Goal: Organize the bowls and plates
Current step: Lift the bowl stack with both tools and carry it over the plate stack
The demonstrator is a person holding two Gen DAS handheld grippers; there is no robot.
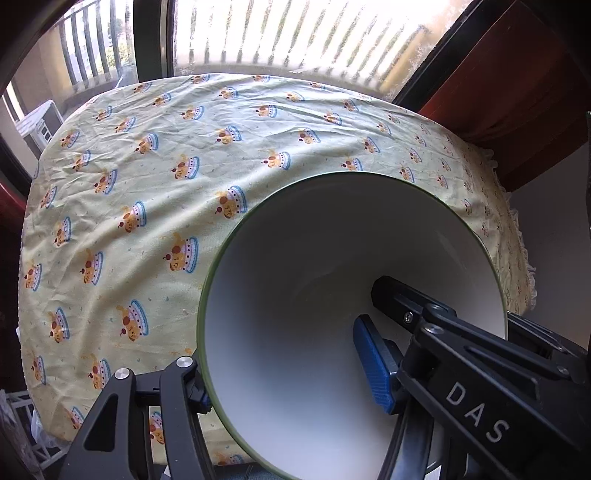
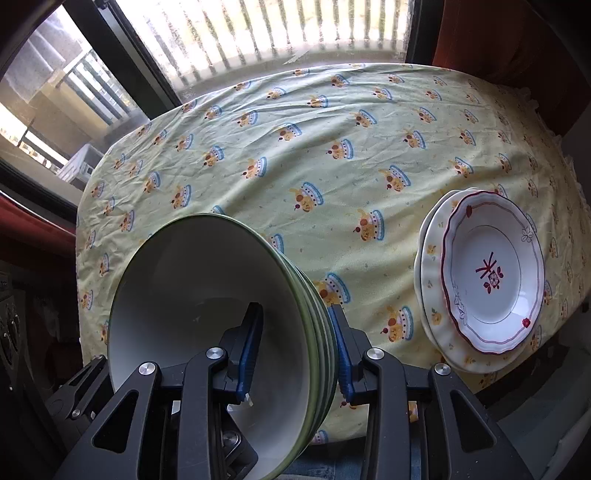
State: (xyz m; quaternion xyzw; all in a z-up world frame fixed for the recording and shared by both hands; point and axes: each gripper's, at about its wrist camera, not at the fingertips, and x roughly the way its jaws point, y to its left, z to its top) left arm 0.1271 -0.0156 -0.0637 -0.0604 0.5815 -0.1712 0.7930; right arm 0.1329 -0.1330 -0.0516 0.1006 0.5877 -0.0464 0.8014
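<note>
In the left wrist view, my left gripper [image 1: 284, 363] is shut on the rim of a white bowl with a green edge [image 1: 314, 266]; one blue pad [image 1: 373, 365] is inside it, the other outside. In the right wrist view, my right gripper [image 2: 297, 336] is shut on a nested stack of green-rimmed bowls [image 2: 207, 288], one finger inside, one outside, held over the table's near edge. Two stacked plates [image 2: 491, 273] lie at the right of the table, the top one white with a red pattern.
The round table carries a yellow-green patterned cloth [image 2: 314, 147]. A window with railings [image 2: 258, 26] lies behind it. Dark red curtain or wood [image 1: 517, 74] stands at the far right. A white rack [image 1: 22, 424] sits low on the left.
</note>
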